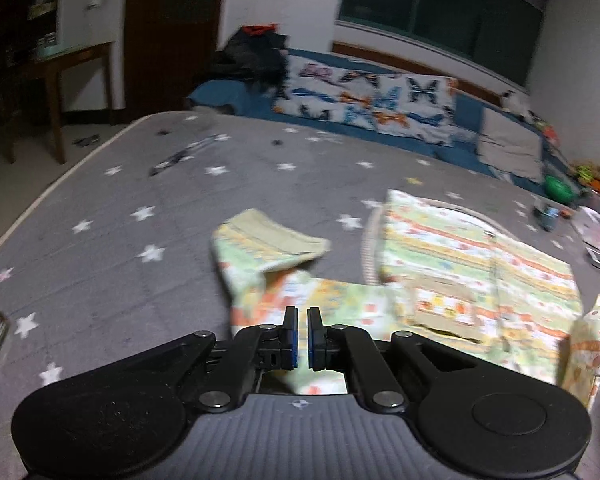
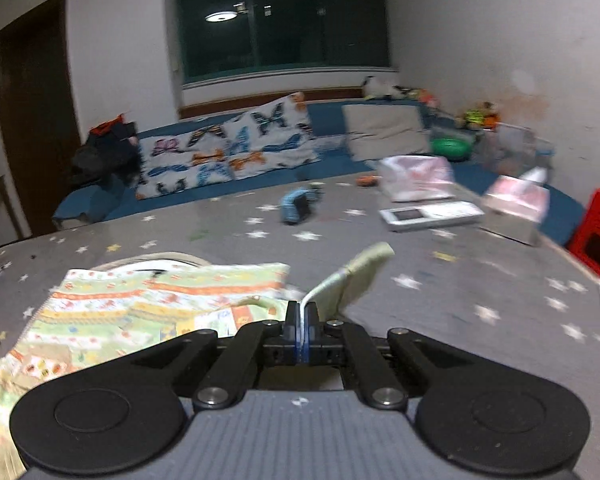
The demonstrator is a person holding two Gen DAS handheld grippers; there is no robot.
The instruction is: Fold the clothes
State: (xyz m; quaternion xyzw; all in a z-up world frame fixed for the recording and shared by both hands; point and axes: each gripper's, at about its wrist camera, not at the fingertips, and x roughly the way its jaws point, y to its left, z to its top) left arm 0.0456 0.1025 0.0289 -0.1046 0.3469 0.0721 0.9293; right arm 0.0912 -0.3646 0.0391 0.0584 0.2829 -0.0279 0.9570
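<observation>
Grey star-print mat [image 1: 112, 216] fills most of both views, with a blue bed [image 2: 332, 120] carrying a butterfly blanket [image 2: 224, 148] under a dark window [image 2: 280, 28] behind it. The striped pastel garment [image 1: 476, 264] lies spread on the mat, its near edge cut off by the gripper bodies and blurred; a tissue box [image 2: 514, 210] sits far right, contents mostly unreadable. Left gripper [image 1: 302, 320]: jaws a narrow slit apart above a sleeve, grip unclear; right gripper [image 2: 301, 312]: clamped on a lifted sleeve end.
</observation>
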